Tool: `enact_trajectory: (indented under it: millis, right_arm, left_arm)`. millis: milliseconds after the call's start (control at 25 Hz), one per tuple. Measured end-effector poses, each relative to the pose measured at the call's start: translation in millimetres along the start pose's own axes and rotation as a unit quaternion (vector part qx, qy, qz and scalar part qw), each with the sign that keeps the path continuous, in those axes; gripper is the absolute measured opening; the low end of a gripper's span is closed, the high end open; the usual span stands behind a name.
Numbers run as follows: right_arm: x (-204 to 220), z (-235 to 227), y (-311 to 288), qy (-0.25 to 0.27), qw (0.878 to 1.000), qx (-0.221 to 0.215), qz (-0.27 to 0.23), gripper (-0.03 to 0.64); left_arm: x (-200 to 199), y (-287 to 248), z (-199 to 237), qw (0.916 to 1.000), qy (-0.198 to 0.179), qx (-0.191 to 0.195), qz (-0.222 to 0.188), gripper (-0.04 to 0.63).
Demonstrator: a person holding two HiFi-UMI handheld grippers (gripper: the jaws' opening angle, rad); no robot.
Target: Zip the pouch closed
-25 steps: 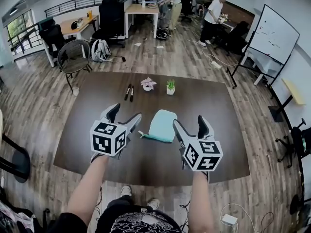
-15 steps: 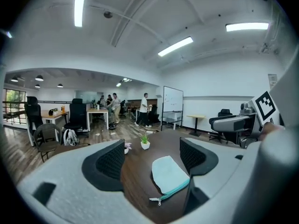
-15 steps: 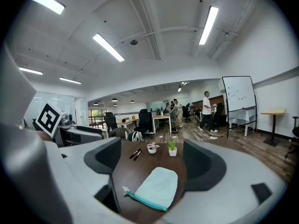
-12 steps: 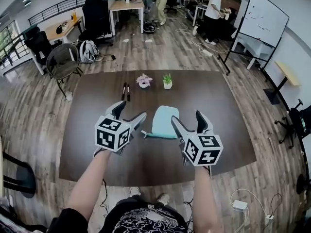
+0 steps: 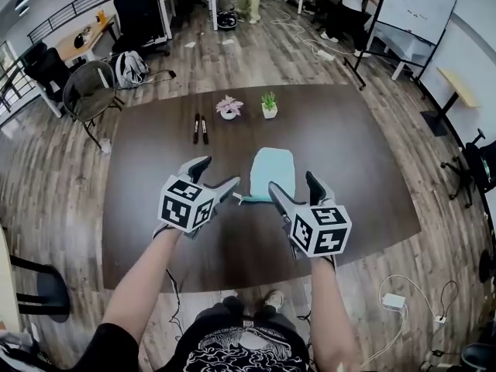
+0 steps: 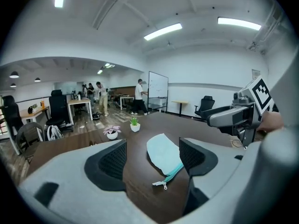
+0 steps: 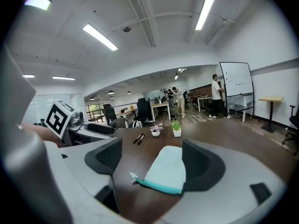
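A dark brown table point(image 5: 364, 153) fills the middle of the head view. Both grippers hang low over its near half, tilted forward toward the far edge. The left gripper point(image 5: 218, 171) has its jaws spread wide with nothing between the pads. In its own view the table and the pouch show through the gap. The right gripper point(image 5: 291, 181) is likewise wide apart and empty, and its view frames the same pouch from the other side.

The pouch point(image 5: 275, 173) – pale blue-green and flat – lies on the table between the two grippers and just beyond their tips, touching neither. Its long axis runs away from the person. Further back, near the far edge, stand two small pots close together: a pink-flowered plant point(image 5: 229, 107) and a green plant point(image 5: 269, 104). Two dark pens point(image 5: 200, 129) lie side by side to their left.

A teal zipper point(image 5: 256, 200) runs along the pouch's near edge, and its small pull point(image 5: 236, 198) sticks out at the left end. How far it is done up is hard to judge.
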State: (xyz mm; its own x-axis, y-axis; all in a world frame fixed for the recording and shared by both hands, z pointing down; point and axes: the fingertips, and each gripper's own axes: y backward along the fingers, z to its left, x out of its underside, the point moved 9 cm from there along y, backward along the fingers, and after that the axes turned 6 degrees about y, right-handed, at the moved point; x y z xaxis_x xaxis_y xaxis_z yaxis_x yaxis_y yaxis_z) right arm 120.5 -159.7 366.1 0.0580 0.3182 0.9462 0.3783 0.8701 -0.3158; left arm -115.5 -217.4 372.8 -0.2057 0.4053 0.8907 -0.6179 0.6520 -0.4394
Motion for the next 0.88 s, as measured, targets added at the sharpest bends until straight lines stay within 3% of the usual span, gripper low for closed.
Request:
enact_trajectory:
  millis: [240,520,880]
  right_arm:
    - [25.6,18.2,-17.7,-0.017,1.0,-0.001,0.022,0.387]
    - [50.3,28.5,-36.7,-0.044,0.998,0.012,0.037,0.374]
    - [78.6,44.9,-52.5,-0.066,0.996,0.022,0.059,0.364]
  left_arm:
    - [26.2,-19.2,10.6,0.998,-0.024,0.041,0.041,0.341]
    - [55.0,-45.6,20.1,0.9887,-0.074,0.088,0.096,0.341]
    - [89.5,-69.1,28.4,0.9768,-0.113,0.133,0.124,0.341]
